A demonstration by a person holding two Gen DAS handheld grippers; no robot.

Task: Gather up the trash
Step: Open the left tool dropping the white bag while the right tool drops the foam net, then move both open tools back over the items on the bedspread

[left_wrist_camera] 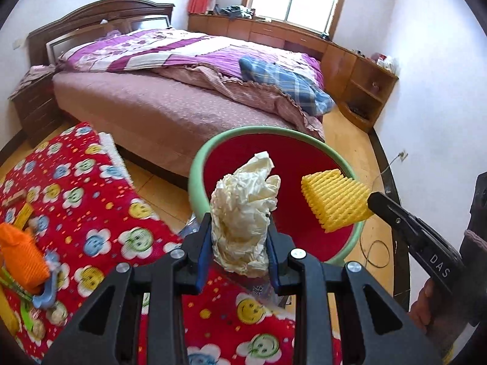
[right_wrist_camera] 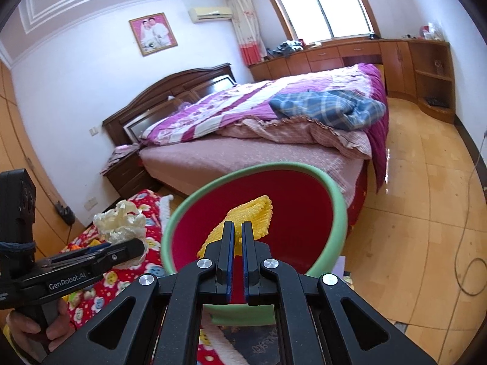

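Left to right: a red blanket printed with smiling flower faces [left_wrist_camera: 91, 213] covers the low surface at the left, carrying an orange ribbed foam net [left_wrist_camera: 21, 258] with small light-blue and green items just beside it, too blurred to identify. The left gripper [left_wrist_camera: 240, 228] is closed on a crumpled ball of cream-white paper [left_wrist_camera: 243, 210], the wad pinched between its blue-padded fingers [left_wrist_camera: 204, 243] and standing upright above them; in the right wrist view the same wad [right_wrist_camera: 120, 225] is held up beside the basin's left rim. At centre lies a round green-rimmed basin with a red interior [left_wrist_camera: 196, 164], tilted toward the cameras, with a bed under a purple-and-white quilt [left_wrist_camera: 158, 51] behind it. The right gripper [right_wrist_camera: 237, 234] has its jaws drawn narrow onto a yellow ribbed foam net sleeve [right_wrist_camera: 252, 213], held over the basin's red interior; the left wrist view shows this sleeve [left_wrist_camera: 331, 200] at the gripper's tip [left_wrist_camera: 376, 202] above the basin's right side. Wooden cabinets [left_wrist_camera: 359, 73] line the far right wall.
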